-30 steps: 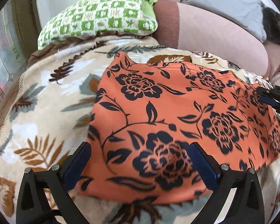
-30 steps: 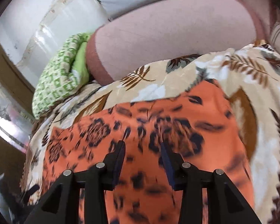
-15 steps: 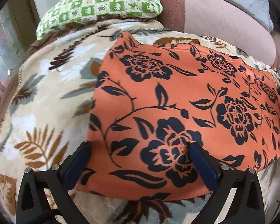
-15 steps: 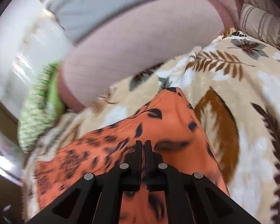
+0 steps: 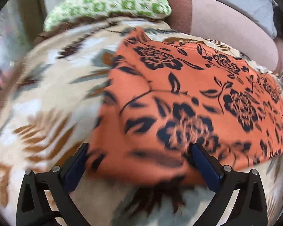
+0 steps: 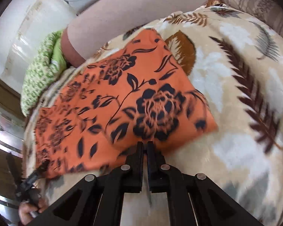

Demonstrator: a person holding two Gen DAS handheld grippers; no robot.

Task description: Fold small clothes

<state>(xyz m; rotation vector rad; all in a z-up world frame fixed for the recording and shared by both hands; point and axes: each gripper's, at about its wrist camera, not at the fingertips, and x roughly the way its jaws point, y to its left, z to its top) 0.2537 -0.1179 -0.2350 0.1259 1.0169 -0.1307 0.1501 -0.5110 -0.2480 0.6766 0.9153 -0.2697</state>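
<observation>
My left gripper (image 5: 139, 158) stands with its jaws wide apart, tilted down over the near left corner of the cloth (image 5: 188, 94); one blue pad (image 5: 75, 165) sits at the cloth's left edge over the blanket (image 5: 47, 98), the other lies over the orange fabric; whether either pad touches I cannot tell, the near part is blurred.

My right gripper (image 6: 145, 146) has its jaws together, with only a thin slit between the fingers; its tips meet the near edge of the cloth (image 6: 122, 98), and a fold of that edge appears pinched there, though the tips hide the exact contact.

The cloth is orange with dark flowers and leaves; it lies spread flat on the leaf-print blanket (image 6: 226, 103), its far left corner poking up in a small point in the left view.

Beyond the blanket lie a green checked pillow (image 5: 111, 1) and a pale pink bolster (image 5: 226, 24) with a brown end, both close to the cloth's far edge.

In the right view my left hand (image 6: 28, 211) shows at the lower left, holding the other gripper at the cloth's corner.
</observation>
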